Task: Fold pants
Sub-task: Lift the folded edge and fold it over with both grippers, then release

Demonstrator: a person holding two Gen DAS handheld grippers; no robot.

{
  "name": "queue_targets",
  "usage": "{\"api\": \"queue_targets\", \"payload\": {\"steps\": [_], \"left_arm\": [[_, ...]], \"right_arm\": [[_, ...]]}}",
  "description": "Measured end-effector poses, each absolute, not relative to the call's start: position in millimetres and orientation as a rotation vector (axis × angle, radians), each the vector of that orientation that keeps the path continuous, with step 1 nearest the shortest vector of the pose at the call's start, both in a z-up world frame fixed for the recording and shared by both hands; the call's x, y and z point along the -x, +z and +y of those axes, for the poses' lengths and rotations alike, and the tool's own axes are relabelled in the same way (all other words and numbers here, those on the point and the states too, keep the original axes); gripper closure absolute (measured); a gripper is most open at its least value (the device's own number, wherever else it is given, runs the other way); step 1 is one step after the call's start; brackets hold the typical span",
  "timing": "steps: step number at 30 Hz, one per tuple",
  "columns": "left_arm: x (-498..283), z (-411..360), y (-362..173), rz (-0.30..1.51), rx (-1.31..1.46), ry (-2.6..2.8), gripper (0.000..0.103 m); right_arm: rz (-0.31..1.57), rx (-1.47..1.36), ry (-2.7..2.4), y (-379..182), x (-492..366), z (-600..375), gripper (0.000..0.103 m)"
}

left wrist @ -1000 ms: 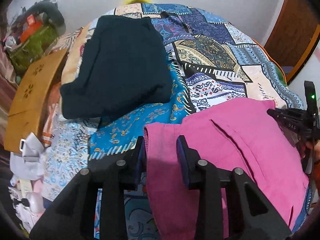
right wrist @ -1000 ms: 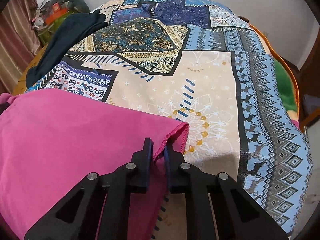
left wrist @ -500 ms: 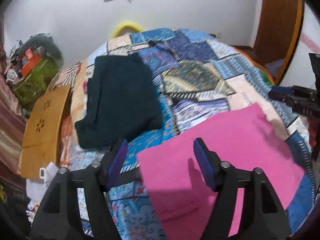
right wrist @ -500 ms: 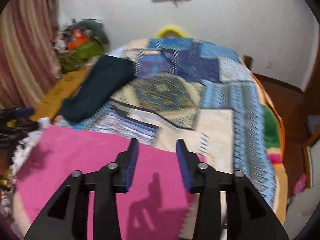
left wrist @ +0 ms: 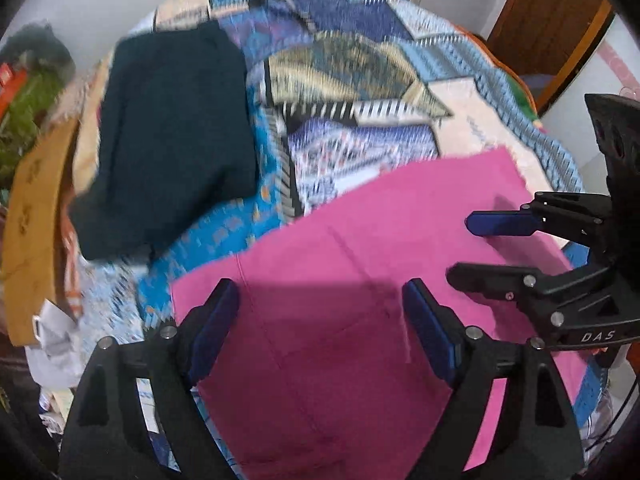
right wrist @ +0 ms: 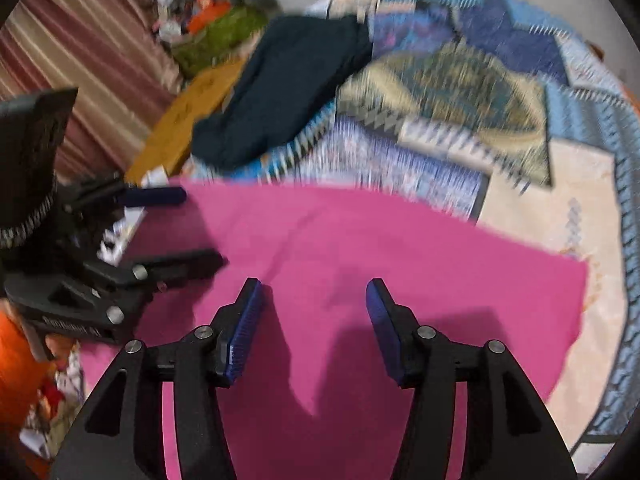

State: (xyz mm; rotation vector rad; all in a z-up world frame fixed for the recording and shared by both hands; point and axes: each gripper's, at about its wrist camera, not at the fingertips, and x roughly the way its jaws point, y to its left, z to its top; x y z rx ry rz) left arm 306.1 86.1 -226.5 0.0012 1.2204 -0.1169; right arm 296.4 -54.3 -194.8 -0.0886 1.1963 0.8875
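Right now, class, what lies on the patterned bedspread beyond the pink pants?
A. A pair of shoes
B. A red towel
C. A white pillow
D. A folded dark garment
D: a folded dark garment lies flat on the patterned bedspread, up and to the left of the pink pants in the left wrist view.

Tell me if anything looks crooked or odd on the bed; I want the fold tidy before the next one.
Nothing stands out. The pink pants lie flat as a folded rectangle on the bedspread, edges fairly straight. The dark garment lies apart, beyond them.
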Motion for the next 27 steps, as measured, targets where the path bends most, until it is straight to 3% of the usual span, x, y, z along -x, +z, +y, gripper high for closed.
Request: {"api": "queue_targets", "payload": {"steps": [9,27], "left_arm": [[-276,87,-223,1.187,-0.033,-0.119,0.010],[-196,86,-201,1.064,-0.064,-0.032,0.010]], "right_arm": [[1.138,0.174,0.897,-191,-263,-74,0.040],[1.123,-0.009,0.750,-191,-210,-162,0.038]]}}
